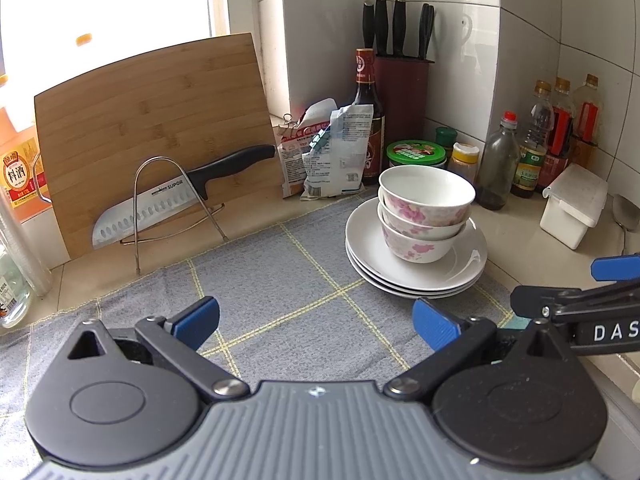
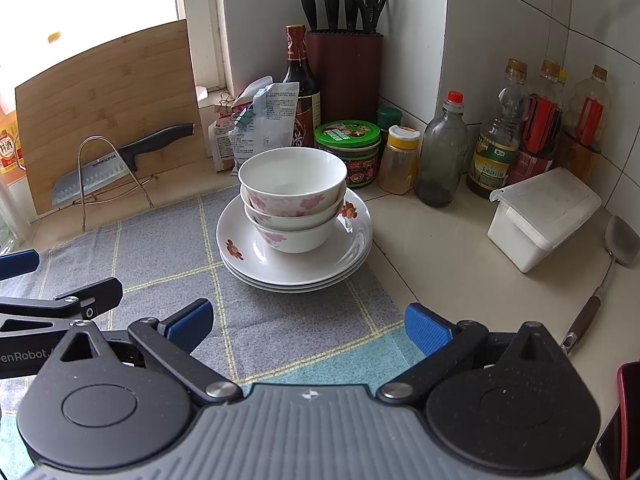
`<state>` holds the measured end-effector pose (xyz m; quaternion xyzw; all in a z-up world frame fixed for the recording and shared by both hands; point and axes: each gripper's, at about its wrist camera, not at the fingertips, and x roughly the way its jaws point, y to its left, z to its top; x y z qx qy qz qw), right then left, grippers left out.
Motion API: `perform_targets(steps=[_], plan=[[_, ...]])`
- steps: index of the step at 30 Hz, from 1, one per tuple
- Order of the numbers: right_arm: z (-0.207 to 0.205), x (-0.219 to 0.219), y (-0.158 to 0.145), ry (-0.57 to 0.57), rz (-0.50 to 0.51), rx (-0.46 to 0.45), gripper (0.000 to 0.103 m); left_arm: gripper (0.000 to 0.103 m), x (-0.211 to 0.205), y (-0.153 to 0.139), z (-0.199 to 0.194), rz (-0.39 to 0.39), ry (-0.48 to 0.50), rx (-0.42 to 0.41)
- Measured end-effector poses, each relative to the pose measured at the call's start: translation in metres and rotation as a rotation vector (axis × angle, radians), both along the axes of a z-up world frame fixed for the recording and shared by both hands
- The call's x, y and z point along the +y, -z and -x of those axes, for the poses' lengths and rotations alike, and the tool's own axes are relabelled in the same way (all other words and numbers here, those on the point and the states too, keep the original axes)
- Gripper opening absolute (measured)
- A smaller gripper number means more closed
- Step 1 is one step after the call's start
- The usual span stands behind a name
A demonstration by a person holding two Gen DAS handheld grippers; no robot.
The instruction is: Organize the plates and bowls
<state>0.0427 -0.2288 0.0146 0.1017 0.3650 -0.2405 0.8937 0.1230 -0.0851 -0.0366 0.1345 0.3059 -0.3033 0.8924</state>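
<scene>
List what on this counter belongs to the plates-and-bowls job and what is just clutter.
Job:
- stack of bowls, nested, on the plates
- stack of plates, on the grey cloth
- left tongs and right tongs, both open, empty

Clutter:
- cutting board and knife
- knife block
- bottles and jars
- white box
- spatula

Three floral bowls [image 2: 293, 196] sit nested upright atop three stacked white plates [image 2: 294, 256] on the surface's cloth.
</scene>
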Motion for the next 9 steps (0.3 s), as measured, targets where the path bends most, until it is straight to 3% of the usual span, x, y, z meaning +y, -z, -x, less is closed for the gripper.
perform_targets(steps=[9], plan=[[-0.0006, 0.0011, 0.0003, 0.001, 0.004, -0.001, 0.103, 0.102, -0.0005, 0.0002, -0.0007, -0.001, 0.002, 0.002]])
